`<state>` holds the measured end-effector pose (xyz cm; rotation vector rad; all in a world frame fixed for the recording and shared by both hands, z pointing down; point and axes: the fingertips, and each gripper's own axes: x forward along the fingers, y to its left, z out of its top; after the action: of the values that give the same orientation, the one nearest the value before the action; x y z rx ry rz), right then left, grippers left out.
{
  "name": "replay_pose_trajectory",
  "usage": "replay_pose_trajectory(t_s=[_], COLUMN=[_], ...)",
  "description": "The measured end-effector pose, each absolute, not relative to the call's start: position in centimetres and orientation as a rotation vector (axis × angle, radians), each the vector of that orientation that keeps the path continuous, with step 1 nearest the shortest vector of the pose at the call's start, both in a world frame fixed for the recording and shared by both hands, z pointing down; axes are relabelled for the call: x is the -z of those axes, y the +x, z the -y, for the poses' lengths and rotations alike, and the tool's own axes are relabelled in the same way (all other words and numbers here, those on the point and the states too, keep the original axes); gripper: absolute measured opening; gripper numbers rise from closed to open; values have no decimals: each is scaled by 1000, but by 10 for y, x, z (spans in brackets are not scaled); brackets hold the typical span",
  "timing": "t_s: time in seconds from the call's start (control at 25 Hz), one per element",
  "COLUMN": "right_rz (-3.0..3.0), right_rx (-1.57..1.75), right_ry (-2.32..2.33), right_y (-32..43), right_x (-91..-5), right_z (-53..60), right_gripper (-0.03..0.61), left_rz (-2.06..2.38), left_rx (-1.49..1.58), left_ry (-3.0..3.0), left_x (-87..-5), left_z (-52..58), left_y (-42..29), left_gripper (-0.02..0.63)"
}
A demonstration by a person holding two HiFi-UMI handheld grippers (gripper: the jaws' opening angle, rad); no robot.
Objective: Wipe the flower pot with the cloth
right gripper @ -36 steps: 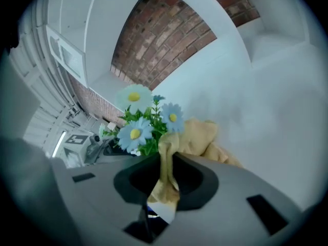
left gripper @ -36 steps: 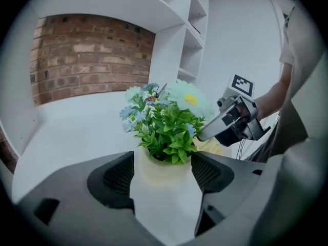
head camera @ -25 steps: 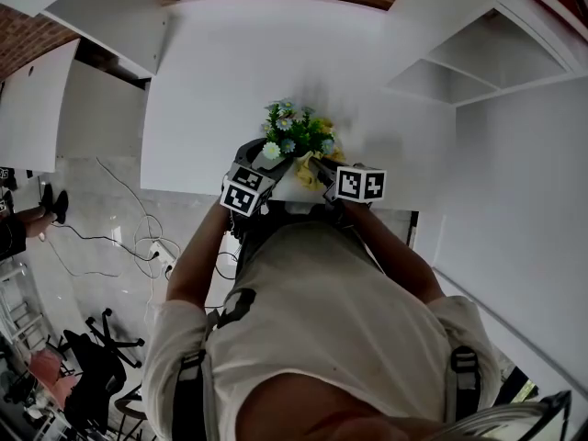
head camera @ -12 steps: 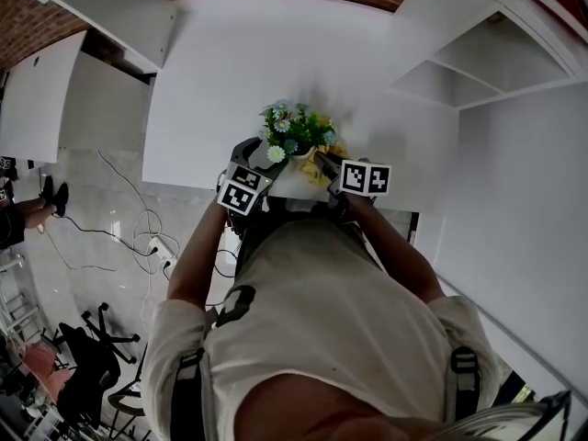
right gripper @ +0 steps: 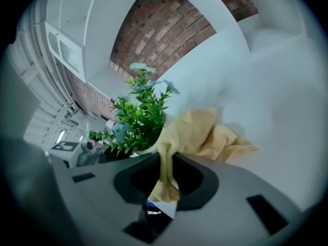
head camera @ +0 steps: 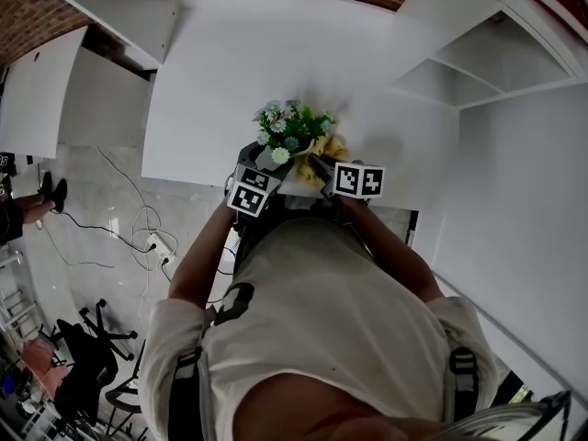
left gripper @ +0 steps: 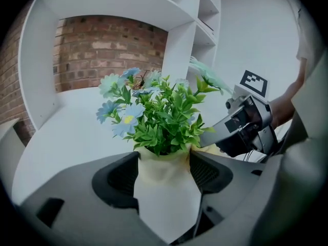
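The small cream tapered flower pot (left gripper: 166, 199), stuffed with green plastic foliage and pale blue flowers (left gripper: 165, 118), sits at the near edge of the white table (head camera: 230, 72), clamped at its sides by the left gripper (left gripper: 165, 167). The pot's long axis is upright, leaning slightly. The right gripper (right gripper: 166, 177) is clenched on a pinch of the crumpled yellow cloth (right gripper: 207, 135), the rest bunching forward beyond the jaws. From that gripper the pot lies just to its left and a little ahead, so the wiping stroke would run leftward across the pot's right flank (the right hand is the free one, and the closer to that side). Leaves and both grippers hide most of the pot wall from above. I cannot tell whether the cloth touches it, or whether its base rests on the table.
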<state>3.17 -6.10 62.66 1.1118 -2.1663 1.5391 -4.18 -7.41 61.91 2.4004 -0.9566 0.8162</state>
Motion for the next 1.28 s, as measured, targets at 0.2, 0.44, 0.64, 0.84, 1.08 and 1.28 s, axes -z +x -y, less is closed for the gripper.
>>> replay_pose_trajectory(t_s=[0.2,0.44,0.64,0.84,1.08,1.28], right_rz=[2136,2156,2232,2254,2222,2173], right_rx=[-1527,-1524,-1524,-1518,-1516,-1530], right_ry=[1035,1045,1126,1132,1092,1038], right_y=[26,34,43,40,30,24], right_x=[-639,-632,-607,-605,-617,-630], right_z=[48,58,80,81,62,45], right_gripper=[72,71,71,71,71,72], left_rz=[896,868,851,813,865,836], left_rx=[-822,-890,-855,-859,-831,-847], left_ry=[2407,2433,2414,2433,2409,2418], left_x=[-619,-622,-615,-616,-616,-616], left_z=[55,63,73,68,60,45], left_y=[-41,-57,-73,-57,-46,-37], left_gripper=[319,318,318,318,319,319])
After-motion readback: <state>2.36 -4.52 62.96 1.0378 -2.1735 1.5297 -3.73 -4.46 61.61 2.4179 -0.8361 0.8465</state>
